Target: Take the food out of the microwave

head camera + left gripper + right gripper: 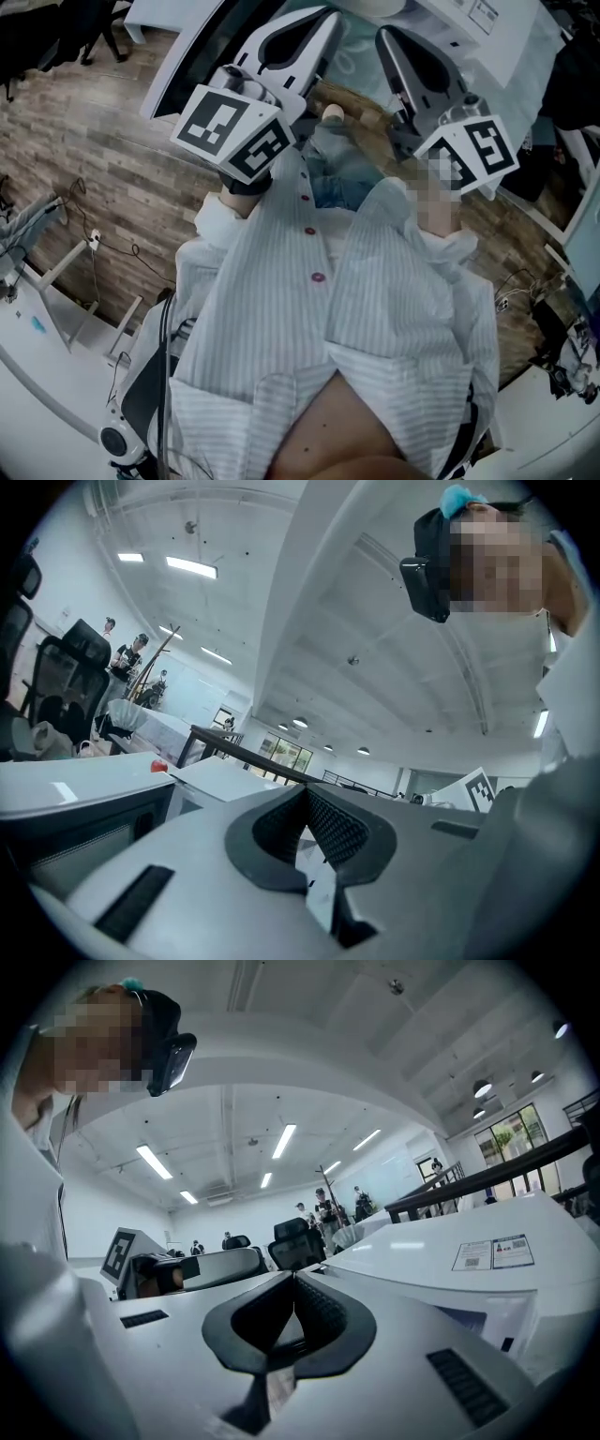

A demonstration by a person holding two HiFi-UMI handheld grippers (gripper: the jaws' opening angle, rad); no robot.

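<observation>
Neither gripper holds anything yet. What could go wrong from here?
Left gripper and right gripper are both shut, so reaching the white appliance like this could mean bumping it rather than gripping. They sit close side by side and might knock together. Loose cables lie on the floor beside the person, a possible snag while stepping.

The white appliance [487, 23] is cut off by the top edge of the head view. Its front and interior show in no view. The labels [492, 1253] on its top panel are too small to read. The small red object [158, 766] on the far white surface cannot be identified. The distant people [127, 653] are too small to make out. The left marker cube [234, 131] hides the hand beneath it.
</observation>
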